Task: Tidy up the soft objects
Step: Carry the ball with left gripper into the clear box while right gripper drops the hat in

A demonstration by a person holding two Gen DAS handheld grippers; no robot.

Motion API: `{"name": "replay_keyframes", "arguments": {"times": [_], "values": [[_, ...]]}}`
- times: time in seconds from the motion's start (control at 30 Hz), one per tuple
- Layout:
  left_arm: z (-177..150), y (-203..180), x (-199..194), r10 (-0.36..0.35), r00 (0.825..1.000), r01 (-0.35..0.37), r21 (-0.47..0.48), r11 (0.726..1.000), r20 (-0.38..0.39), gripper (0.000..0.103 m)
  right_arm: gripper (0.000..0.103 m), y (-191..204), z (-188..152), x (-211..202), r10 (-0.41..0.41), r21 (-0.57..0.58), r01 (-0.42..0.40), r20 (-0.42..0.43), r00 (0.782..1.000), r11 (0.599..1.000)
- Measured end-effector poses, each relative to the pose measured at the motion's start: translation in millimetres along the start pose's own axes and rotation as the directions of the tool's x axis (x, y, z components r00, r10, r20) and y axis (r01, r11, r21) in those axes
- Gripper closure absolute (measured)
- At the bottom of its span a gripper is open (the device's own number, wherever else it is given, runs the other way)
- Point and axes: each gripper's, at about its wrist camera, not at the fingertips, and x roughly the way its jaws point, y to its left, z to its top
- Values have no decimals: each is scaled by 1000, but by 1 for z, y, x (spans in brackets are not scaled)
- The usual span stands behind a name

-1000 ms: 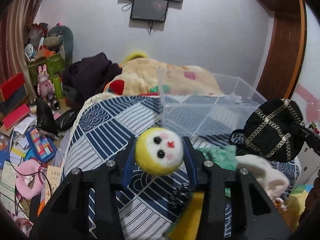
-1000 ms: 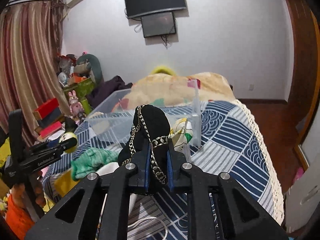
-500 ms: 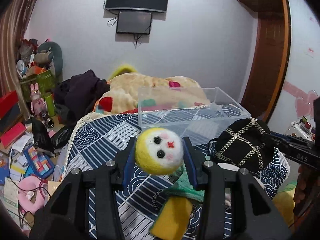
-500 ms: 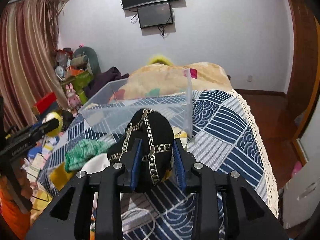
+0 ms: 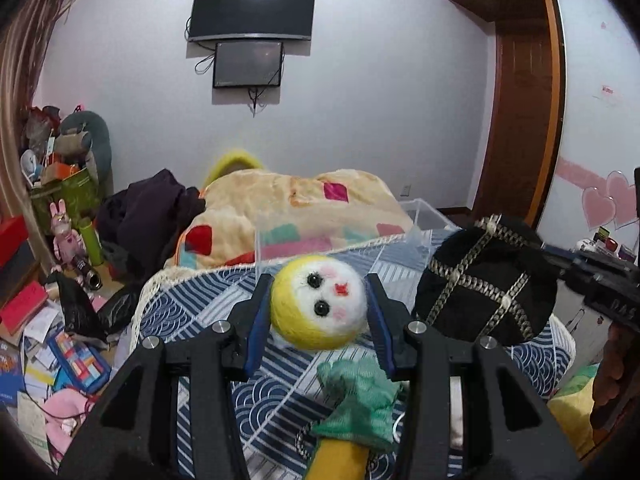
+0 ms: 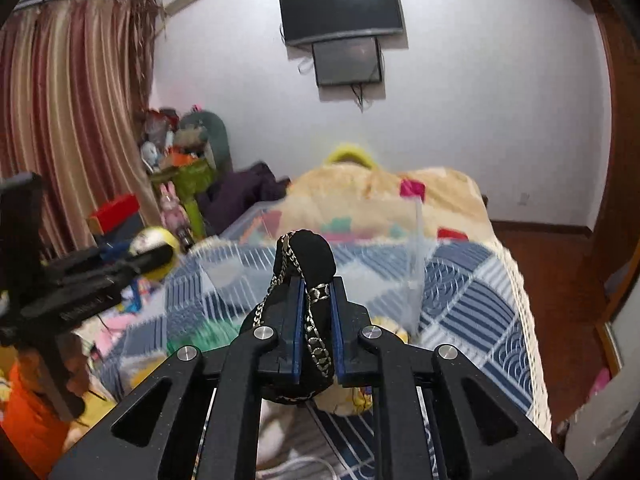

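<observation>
My left gripper [image 5: 318,312] is shut on a round yellow and white felt doll head [image 5: 320,304], held above the bed; it also shows in the right wrist view [image 6: 154,246]. My right gripper [image 6: 314,312] is shut on a black plush pouch with a metal chain [image 6: 306,268], which shows at the right of the left wrist view [image 5: 484,284]. A clear plastic bin [image 6: 414,264] stands on the blue patterned bedspread [image 6: 476,300] ahead of both grippers. A green knitted cloth [image 5: 360,404] and a yellow soft piece [image 5: 340,460] lie below the left gripper.
A cream blanket [image 5: 296,204] and dark clothes [image 5: 152,216] lie at the far end of the bed. Toys, books and boxes clutter the floor at the left [image 5: 48,344]. A TV [image 5: 252,10] hangs on the far wall. A wooden door frame [image 5: 520,120] stands at the right.
Both grippers have risen higher above the bed with their objects. The black pouch and the doll head have come closer together. The bin now looks lower and farther.
</observation>
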Motion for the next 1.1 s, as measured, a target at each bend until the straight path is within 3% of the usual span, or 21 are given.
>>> {"name": "replay_keyframes", "arguments": {"times": [0.23, 0.43, 0.77, 1.1], "values": [[25, 5, 22, -42, 999, 42, -21, 999, -19, 58, 92, -3, 39, 1, -33, -9, 34, 77, 997, 999], [37, 7, 59, -62, 993, 61, -7, 998, -96, 58, 92, -6, 54, 26, -63, -1, 63, 69, 996, 998], [32, 6, 129, -55, 962, 62, 18, 998, -266, 58, 92, -17, 39, 87, -73, -2, 73, -91, 993, 997], [26, -3, 161, -40, 938, 56, 36, 998, -343, 58, 90, -27, 24, 120, -130, -32, 126, -232, 964, 992]]}}
